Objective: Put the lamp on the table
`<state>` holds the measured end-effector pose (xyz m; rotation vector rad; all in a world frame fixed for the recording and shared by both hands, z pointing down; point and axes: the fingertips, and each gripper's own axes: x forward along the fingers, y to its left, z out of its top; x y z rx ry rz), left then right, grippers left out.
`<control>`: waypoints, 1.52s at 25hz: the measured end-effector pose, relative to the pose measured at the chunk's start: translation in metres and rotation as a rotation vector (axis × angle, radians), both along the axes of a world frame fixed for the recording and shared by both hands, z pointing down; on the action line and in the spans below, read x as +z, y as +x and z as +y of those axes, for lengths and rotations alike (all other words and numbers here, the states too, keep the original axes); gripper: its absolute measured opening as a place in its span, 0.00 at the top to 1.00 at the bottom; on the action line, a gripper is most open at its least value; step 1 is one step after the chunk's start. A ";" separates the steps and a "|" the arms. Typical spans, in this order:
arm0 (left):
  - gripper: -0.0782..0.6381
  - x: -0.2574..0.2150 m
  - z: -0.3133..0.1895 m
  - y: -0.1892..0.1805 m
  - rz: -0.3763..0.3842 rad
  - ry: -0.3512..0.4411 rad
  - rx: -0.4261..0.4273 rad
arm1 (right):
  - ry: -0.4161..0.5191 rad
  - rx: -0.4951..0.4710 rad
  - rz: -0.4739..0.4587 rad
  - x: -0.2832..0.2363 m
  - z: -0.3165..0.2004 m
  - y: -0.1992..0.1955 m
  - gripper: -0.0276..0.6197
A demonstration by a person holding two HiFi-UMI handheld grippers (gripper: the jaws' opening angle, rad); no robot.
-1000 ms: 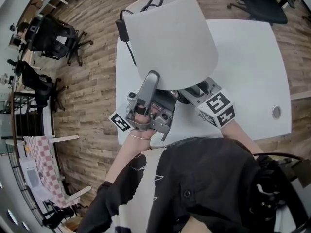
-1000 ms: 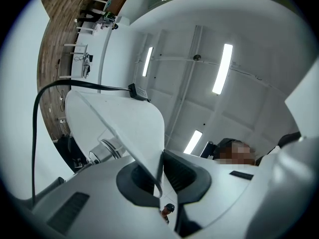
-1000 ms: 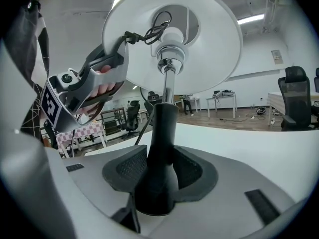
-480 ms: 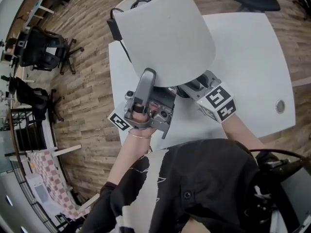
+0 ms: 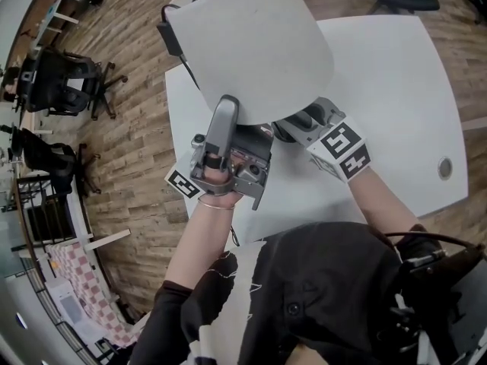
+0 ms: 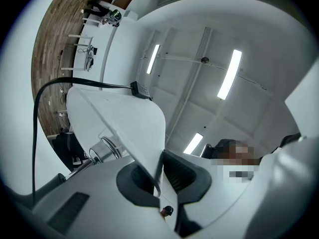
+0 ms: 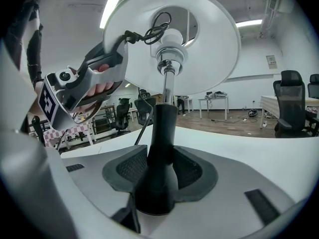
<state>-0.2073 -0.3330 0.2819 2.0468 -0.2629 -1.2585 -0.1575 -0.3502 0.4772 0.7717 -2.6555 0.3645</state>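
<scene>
In the head view the lamp [image 5: 251, 44] hangs tilted over the near-left part of the white table [image 5: 396, 90], its pale shade filling the frame from 11 to 12 o'clock and its black cord [image 5: 171, 33] trailing off the shade's far-left edge. The left gripper [image 5: 227, 106] meets the shade's rim at the shade's 7 o'clock, and the right gripper [image 5: 295, 124] reaches under it at 5 o'clock. Office chairs [image 5: 57, 78] stand on the wooden floor [image 5: 137, 128] at 9 to 10 o'clock. In the left gripper view the left gripper [image 6: 159, 172] points upward and its jaws are pinched together on the thin edge of the shade [image 6: 124, 128], which rises toward 11 o'clock; ceiling lights [image 6: 229, 73] show at 1 o'clock. In the right gripper view the right gripper [image 7: 162, 169] has its jaws set wide and clamped on the lamp's black base [image 7: 160, 133]. The metal stem [image 7: 168, 86] climbs to the bulb [image 7: 172, 36] at 12 o'clock, inside the round shade [image 7: 214, 44]. The table [image 7: 239, 148] lies behind, toward 3 o'clock.
</scene>
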 end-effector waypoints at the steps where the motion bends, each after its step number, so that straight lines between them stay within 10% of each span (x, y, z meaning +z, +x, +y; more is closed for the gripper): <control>1: 0.85 0.002 -0.004 0.000 -0.004 0.002 0.003 | -0.001 0.002 0.000 0.002 -0.004 0.000 0.69; 38: 0.85 0.003 -0.017 0.009 -0.117 0.028 -0.044 | -0.077 0.095 -0.022 0.007 -0.028 -0.007 0.69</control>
